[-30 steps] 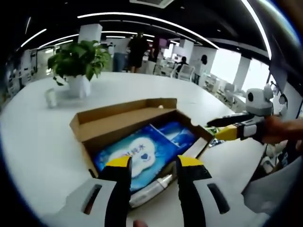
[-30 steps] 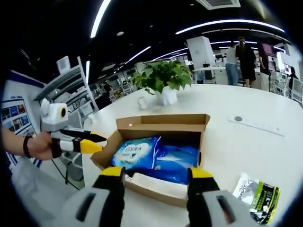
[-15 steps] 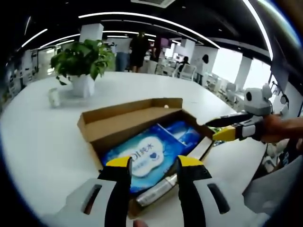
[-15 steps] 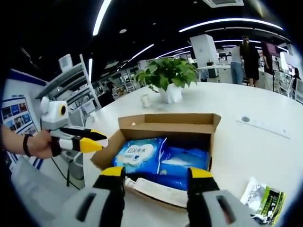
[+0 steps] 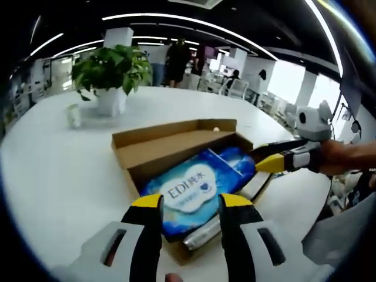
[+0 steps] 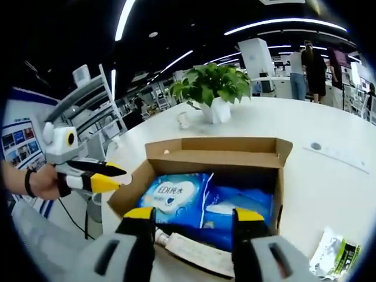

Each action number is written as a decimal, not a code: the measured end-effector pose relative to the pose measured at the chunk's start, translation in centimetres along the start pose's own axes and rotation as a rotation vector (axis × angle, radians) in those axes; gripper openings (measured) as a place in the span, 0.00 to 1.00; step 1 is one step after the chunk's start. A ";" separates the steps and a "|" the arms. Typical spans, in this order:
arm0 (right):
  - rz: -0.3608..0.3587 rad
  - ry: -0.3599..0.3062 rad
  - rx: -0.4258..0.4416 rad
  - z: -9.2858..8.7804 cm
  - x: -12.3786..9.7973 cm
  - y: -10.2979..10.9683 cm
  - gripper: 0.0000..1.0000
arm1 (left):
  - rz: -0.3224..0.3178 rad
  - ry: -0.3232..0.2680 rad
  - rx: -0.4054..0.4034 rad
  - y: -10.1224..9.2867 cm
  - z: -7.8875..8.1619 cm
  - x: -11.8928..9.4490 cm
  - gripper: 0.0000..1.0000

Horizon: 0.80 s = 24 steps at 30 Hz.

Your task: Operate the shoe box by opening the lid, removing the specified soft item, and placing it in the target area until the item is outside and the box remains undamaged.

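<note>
The brown shoe box (image 5: 158, 147) lies open on the white table, its lid flap standing at the far side. Inside lies a blue and white soft wipes pack (image 5: 197, 188) marked EDI, beside a second blue pack (image 6: 244, 202) and a white tube (image 6: 194, 249) along the near wall. My left gripper (image 5: 191, 202) hovers open just over the box's near edge, above the wipes pack. My right gripper (image 6: 194, 214) is open at the opposite near edge, nothing between its fingers. Each gripper appears in the other's view, right gripper (image 5: 261, 160) and left gripper (image 6: 120, 175), at the box's side.
A potted plant (image 5: 108, 67) in a white pot and a small glass (image 5: 73, 116) stand at the back of the table. A green and white packet (image 6: 341, 255) lies on the table beside the box. People stand in the far room.
Both views have drawn closer to the box, and the wipes pack looks larger. Both grippers stay open and hold nothing.
</note>
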State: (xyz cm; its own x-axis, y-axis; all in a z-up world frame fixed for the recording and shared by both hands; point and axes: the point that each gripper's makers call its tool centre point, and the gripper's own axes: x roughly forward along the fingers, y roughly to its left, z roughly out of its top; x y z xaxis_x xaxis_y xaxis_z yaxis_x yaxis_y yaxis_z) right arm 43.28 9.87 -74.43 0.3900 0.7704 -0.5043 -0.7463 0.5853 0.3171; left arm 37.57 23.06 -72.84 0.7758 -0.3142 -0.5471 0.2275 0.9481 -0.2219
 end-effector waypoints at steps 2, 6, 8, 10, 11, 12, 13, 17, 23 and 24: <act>0.003 0.005 0.005 0.0 0.5 0.0 0.49 | 0.007 0.000 -0.009 0.5 -0.1 -0.1 0.37; 0.010 0.010 0.008 0.1 1.5 0.1 0.49 | 0.017 -0.005 -0.013 1.0 -0.1 -0.5 0.37; 0.013 0.009 0.017 0.2 2.0 0.1 0.49 | 0.019 -0.005 -0.015 1.3 -0.2 -0.6 0.37; 0.013 0.010 0.021 0.3 2.4 0.1 0.49 | 0.021 -0.006 -0.017 1.5 -0.2 -0.7 0.37; 0.014 0.012 0.021 0.4 2.7 0.1 0.49 | 0.023 -0.007 -0.020 1.6 -0.3 -0.8 0.37; 0.016 0.014 0.021 0.4 2.9 0.1 0.48 | 0.024 -0.007 -0.022 1.7 -0.3 -0.8 0.37; 0.016 0.016 0.021 0.4 3.2 0.2 0.48 | 0.026 -0.006 -0.023 1.9 -0.4 -0.8 0.37; 0.021 0.025 0.017 0.4 4.0 0.2 0.47 | 0.031 -0.003 -0.029 2.2 -0.6 -1.0 0.37; 0.023 0.045 0.015 0.0 5.0 0.4 0.45 | 0.030 -0.001 -0.036 2.4 -1.0 -1.2 0.37; 0.025 0.047 0.015 0.0 5.1 0.5 0.45 | 0.031 -0.001 -0.037 2.5 -1.0 -1.2 0.37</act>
State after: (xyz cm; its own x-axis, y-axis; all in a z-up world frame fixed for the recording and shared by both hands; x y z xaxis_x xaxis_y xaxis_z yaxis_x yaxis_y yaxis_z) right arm 44.91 14.06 -76.88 0.3451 0.7722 -0.5335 -0.7469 0.5701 0.3421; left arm 36.65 25.74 -73.52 0.7827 -0.2847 -0.5534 0.1814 0.9550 -0.2347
